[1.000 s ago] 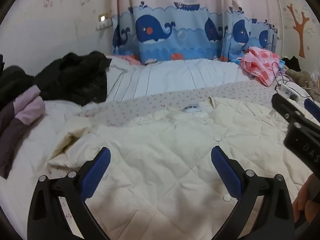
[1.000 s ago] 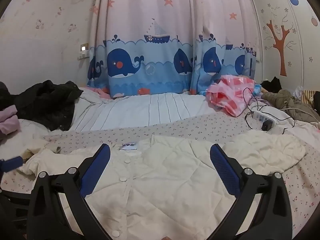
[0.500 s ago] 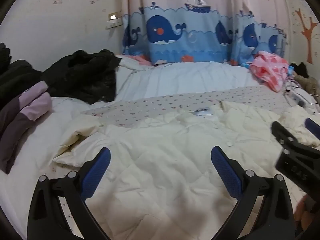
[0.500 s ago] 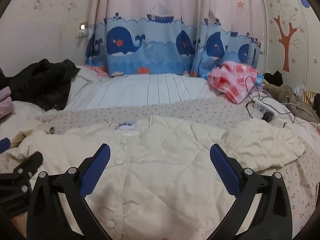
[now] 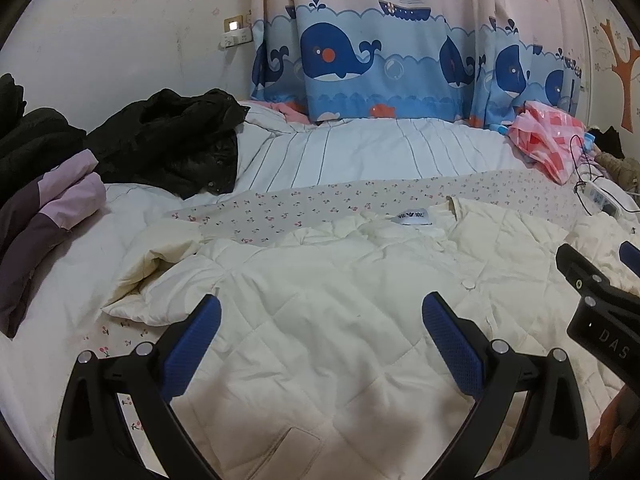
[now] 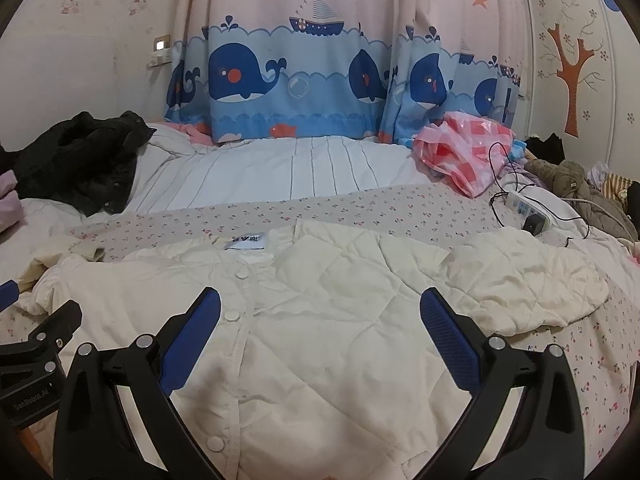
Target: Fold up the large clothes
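Observation:
A cream quilted jacket [image 5: 328,304] lies spread front-up on the bed, collar and label away from me; it also shows in the right wrist view [image 6: 320,320]. Its left sleeve [image 5: 160,252] is bunched at the left, its right sleeve [image 6: 528,280] folded in at the right. My left gripper [image 5: 320,320] is open and empty above the jacket's left half. My right gripper [image 6: 320,316] is open and empty above the button placket [image 6: 236,316] and right half. The right gripper's body shows at the right edge of the left wrist view [image 5: 600,304].
A floral sheet [image 5: 360,200] and a white striped quilt [image 5: 380,152] cover the bed. A black coat [image 5: 176,140] and a purple garment [image 5: 52,208] lie at the left. A pink checked bag [image 6: 464,148], a power strip with cables [image 6: 528,208] and an olive garment [image 6: 580,192] lie at the right.
Both grippers have drawn back and tilted up a little, so more of the jacket and wall shows. Both have stayed open and empty. The jacket has not moved.

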`<state>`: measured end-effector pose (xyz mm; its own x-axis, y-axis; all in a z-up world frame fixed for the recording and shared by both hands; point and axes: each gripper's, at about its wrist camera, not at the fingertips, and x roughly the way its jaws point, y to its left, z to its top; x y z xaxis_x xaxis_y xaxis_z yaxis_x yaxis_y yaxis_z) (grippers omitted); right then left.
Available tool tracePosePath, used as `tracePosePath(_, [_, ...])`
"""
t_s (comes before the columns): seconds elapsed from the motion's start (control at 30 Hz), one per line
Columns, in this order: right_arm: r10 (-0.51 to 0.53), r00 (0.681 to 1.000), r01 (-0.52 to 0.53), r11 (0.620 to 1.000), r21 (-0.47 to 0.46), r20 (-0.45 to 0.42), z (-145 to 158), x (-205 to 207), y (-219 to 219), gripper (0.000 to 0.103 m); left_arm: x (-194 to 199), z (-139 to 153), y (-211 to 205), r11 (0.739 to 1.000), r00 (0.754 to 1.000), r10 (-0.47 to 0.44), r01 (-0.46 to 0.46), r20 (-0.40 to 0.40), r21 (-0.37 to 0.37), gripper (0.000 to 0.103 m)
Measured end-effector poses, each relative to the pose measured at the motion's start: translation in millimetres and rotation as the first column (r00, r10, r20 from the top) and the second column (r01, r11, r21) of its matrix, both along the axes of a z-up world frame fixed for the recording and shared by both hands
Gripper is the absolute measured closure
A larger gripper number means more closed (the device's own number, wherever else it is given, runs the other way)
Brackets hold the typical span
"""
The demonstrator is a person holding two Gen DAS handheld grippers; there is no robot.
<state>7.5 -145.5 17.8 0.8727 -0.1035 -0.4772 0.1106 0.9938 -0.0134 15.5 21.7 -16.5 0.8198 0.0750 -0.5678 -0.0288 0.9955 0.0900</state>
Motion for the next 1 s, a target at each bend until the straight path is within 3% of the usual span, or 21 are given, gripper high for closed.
tracePosePath(1.0, [-0.001, 1.0, 0.001, 1.0, -0.004, -0.006, -0.3, 0.3, -0.7, 0.007, 5.9, -8.2, 1.8, 1.0, 0.999, -0.003, 0.003, -0.038, 0.004, 0.006])
